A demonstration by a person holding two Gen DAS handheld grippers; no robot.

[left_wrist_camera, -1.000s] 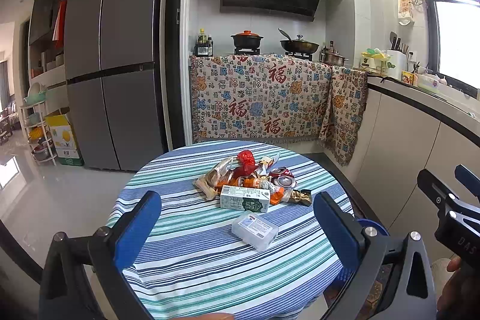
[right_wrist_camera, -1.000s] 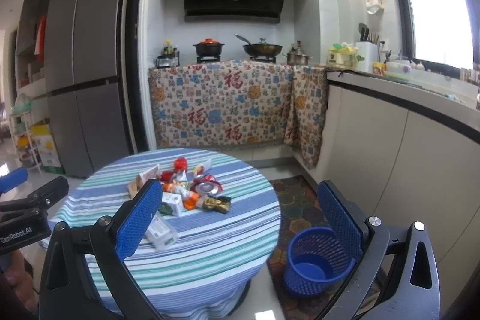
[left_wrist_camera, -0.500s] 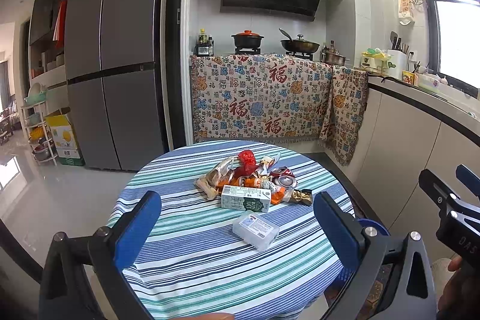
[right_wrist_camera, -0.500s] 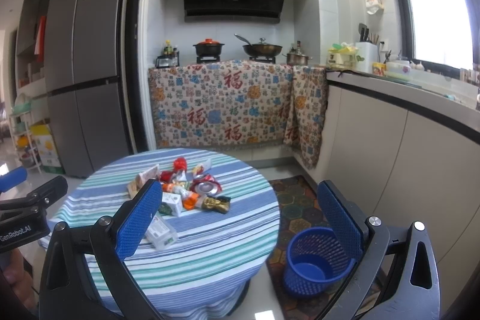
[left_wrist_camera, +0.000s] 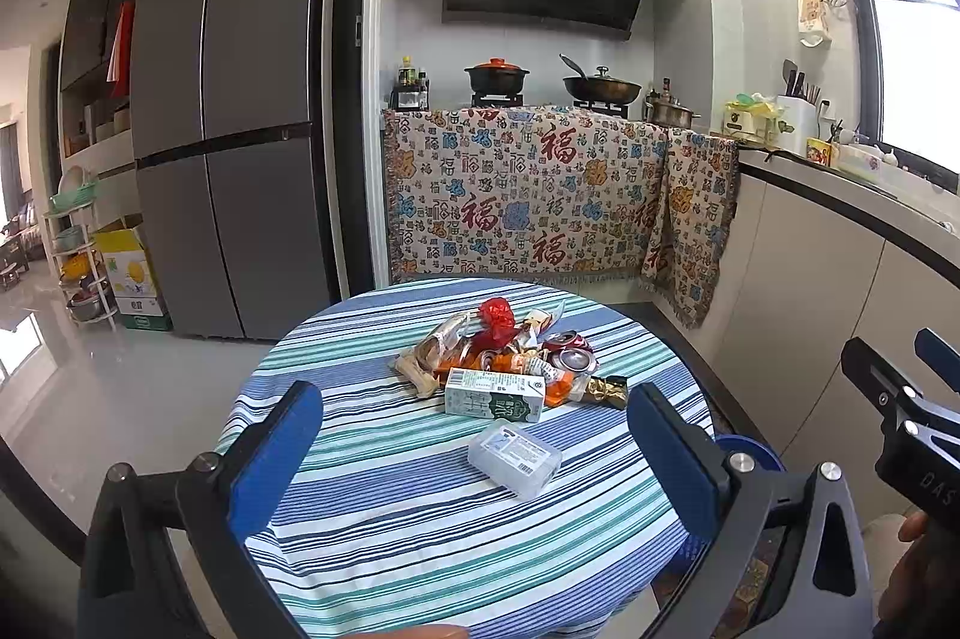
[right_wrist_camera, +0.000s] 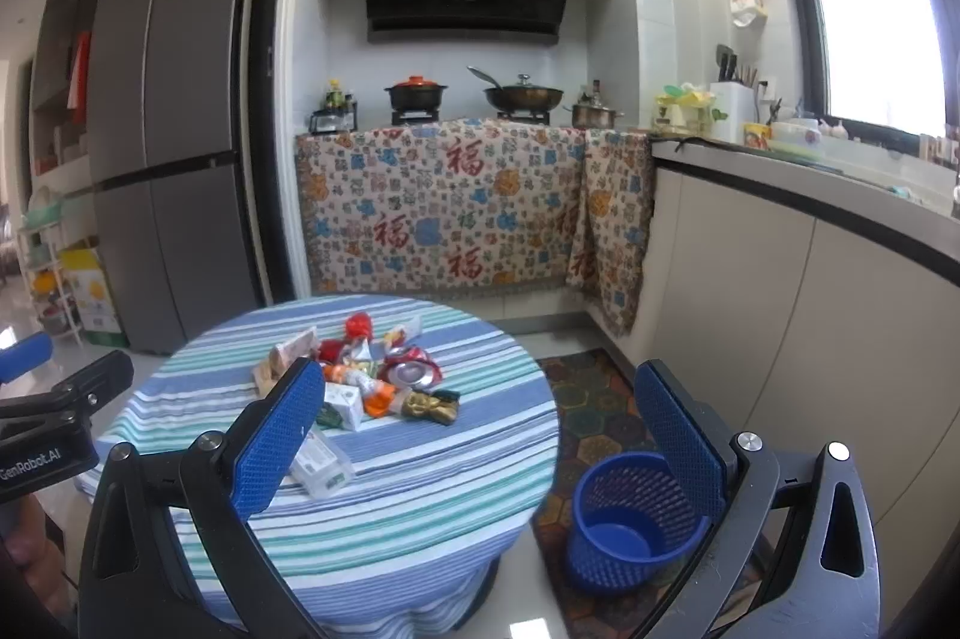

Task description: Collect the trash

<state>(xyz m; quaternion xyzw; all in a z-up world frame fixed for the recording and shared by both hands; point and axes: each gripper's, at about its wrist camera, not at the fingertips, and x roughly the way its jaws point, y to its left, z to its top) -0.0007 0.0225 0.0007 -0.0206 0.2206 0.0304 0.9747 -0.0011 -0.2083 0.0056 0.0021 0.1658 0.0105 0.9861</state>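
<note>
A pile of trash (left_wrist_camera: 510, 351) lies on the round striped table (left_wrist_camera: 372, 507): wrappers, crushed cans (left_wrist_camera: 570, 354), a green-white carton (left_wrist_camera: 495, 395) and a clear plastic box (left_wrist_camera: 515, 459) nearest me. The pile also shows in the right wrist view (right_wrist_camera: 372, 381). A blue mesh bin (right_wrist_camera: 636, 513) stands on the floor right of the table. My left gripper (left_wrist_camera: 474, 465) is open and empty, held above the table's near side. My right gripper (right_wrist_camera: 480, 441) is open and empty, above the gap between table and bin.
A grey fridge (left_wrist_camera: 222, 129) stands at back left. A cloth-draped stove counter (left_wrist_camera: 540, 195) with pots is behind the table. A cream counter (right_wrist_camera: 810, 279) runs along the right. A patterned rug (right_wrist_camera: 594, 399) lies under the bin.
</note>
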